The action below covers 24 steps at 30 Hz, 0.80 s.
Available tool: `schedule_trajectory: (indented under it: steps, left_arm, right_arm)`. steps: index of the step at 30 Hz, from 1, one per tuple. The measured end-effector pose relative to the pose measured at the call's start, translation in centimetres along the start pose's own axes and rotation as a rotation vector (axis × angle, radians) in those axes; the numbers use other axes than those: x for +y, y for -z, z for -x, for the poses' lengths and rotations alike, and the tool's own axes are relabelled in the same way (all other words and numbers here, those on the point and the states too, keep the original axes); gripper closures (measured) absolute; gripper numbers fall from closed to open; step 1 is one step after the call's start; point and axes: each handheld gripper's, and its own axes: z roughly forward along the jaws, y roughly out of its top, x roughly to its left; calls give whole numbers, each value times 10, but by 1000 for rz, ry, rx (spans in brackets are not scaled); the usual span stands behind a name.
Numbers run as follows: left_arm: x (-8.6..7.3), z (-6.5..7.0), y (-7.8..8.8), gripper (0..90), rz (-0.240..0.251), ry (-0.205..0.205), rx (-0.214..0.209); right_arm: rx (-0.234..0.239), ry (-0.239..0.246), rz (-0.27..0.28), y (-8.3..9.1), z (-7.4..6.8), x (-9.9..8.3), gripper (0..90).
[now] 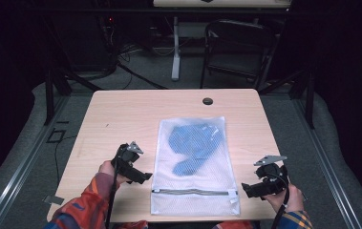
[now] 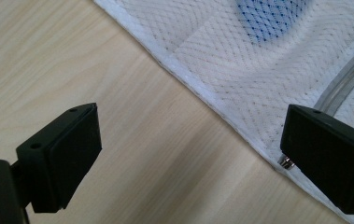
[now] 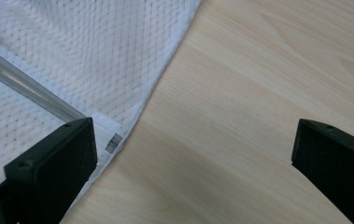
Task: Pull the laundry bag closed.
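Mesh bag (image 1: 195, 162) flat between tools | left tool (image 1: 140, 177) open | right tool (image 1: 249, 189) open

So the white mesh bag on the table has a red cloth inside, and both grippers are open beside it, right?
Not quite: the cloth inside the mesh bag is blue, as the high view shows. The rest holds: the left gripper and right gripper are open beside it.

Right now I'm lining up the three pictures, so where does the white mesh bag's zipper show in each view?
High view: the zipper runs across the near end of the mesh bag, between the two grippers.
Left gripper view: a strip of it shows at the right edge, above the right-hand jaw.
Right gripper view: it slants in from the left edge to the left-hand jaw.
Shared landmark: the bag's white hem on the table.
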Motion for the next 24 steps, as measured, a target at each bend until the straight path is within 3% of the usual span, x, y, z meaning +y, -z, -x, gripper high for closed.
schedule_trajectory:
  steps: [10,16,24]
  left_arm:
    - [-1,5,2,87,1,-6,-26]
    - [2,17,1,106,8,-28,-63]
    - [-5,14,0,156,-15,-21,-69]
  right_arm:
    - [65,50,20,-2,-20,13,3]
    - [110,73,14,-6,-33,22,16]
    - [187,140,15,-20,-54,43,56]
